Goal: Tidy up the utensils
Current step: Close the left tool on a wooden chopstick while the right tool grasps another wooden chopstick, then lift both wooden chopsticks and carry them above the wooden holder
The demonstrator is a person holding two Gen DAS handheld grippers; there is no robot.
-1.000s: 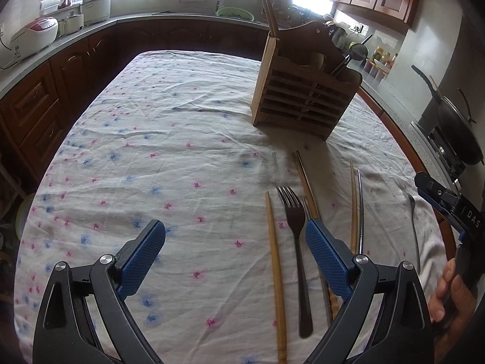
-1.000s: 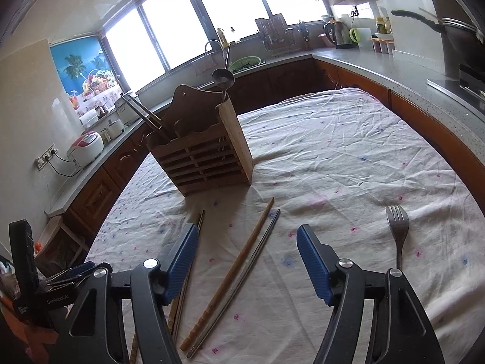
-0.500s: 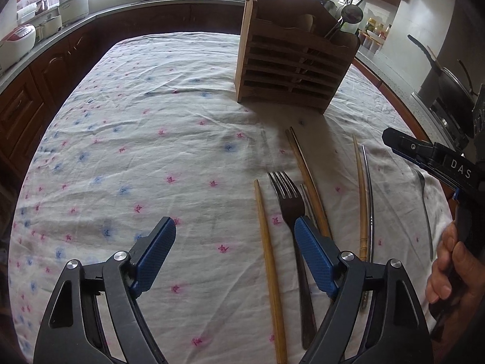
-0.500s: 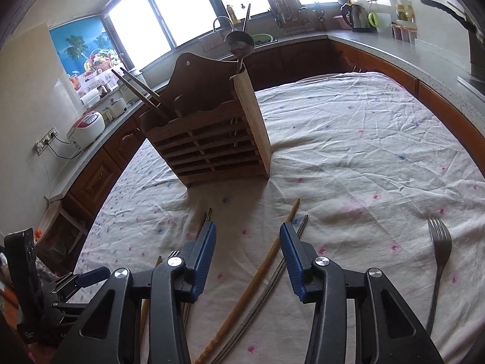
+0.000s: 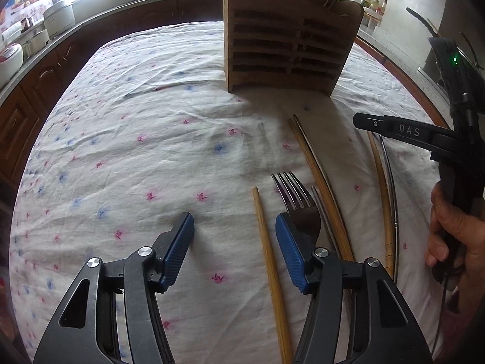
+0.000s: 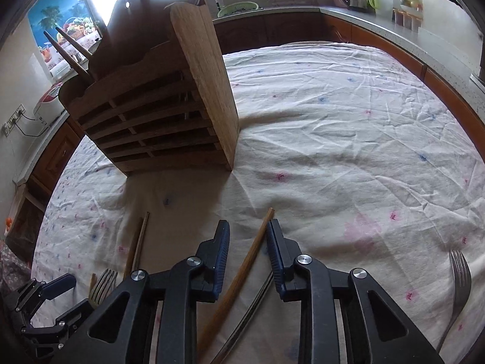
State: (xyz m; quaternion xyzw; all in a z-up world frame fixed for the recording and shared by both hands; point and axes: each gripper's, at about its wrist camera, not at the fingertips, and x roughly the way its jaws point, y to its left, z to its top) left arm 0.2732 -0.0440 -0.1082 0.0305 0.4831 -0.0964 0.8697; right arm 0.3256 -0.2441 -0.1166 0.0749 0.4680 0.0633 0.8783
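My left gripper (image 5: 235, 217) hovers low over the flowered tablecloth (image 5: 136, 139) with its jaws closing. A wooden chopstick (image 5: 266, 251) lies between the blue pads, close to the right one and untouched. A fork (image 5: 298, 206) lies just behind that pad. My right gripper (image 6: 248, 223) is also closing, astride another wooden chopstick (image 6: 242, 273); its pads are not pressing on it. A metal chopstick (image 6: 254, 303) lies beside that one. The wooden utensil holder (image 5: 288, 48) stands upright farther back, with a ladle and chopsticks in it.
A wooden and a metal chopstick (image 5: 318, 176) lie together right of the fork. A second fork (image 6: 459, 279) lies near the right table edge. A person's hand (image 5: 448, 236) grips the right tool. Counters, a sink and a wok surround the table.
Both grippers have come forward and down toward the utensils and their jaws have narrowed. The right one now straddles a wooden chopstick; the holder looks much closer.
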